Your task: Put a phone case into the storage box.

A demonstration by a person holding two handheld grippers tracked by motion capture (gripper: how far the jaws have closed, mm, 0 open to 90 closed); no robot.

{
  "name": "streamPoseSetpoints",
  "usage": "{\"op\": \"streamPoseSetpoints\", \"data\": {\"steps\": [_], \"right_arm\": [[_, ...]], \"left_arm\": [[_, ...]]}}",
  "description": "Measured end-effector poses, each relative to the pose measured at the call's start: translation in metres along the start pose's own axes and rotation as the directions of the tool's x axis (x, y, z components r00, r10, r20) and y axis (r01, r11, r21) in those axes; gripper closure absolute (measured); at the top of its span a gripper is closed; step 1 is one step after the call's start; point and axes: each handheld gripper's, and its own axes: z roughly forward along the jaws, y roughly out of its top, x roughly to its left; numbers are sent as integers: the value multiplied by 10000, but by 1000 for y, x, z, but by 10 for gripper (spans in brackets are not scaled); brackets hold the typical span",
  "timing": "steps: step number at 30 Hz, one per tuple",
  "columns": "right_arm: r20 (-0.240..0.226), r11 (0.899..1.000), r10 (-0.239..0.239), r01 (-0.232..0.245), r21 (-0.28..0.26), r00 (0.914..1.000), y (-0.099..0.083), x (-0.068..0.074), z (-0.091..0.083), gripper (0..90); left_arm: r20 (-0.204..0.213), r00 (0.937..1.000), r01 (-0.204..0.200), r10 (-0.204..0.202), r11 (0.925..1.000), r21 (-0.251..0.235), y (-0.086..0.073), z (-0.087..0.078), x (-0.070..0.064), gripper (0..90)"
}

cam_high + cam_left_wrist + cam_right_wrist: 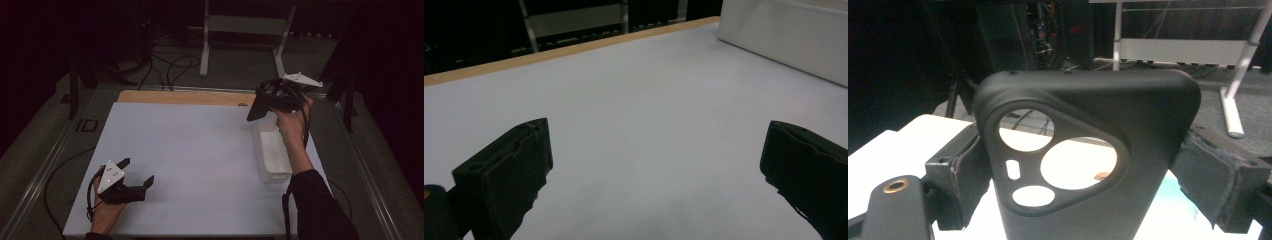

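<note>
Nearest the person, the left gripper point(132, 176) rested low over the white surface point(200, 165), its fingers point(509, 175) spread wide and empty. Farther off at the right, the right gripper point(265, 105) was raised above the white tray point(272, 175), its fingers point(955, 175) clamped on the sides of a black phone case point(1088, 150), camera cutouts facing the lens. To do the step well, the case probably needed a steady, level carry, squeezed firmly enough not to slip yet without bending its soft edges.
</note>
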Motion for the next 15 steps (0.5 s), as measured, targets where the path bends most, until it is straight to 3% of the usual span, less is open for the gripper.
{"op": "streamPoseSetpoints", "data": {"steps": [15], "right_arm": [[795, 9998, -155, 147, 109, 9967, 3, -13, 1, 143]], "left_arm": [[-21, 10000, -17, 17, 10000, 1, 0, 0, 0, 9]]}}
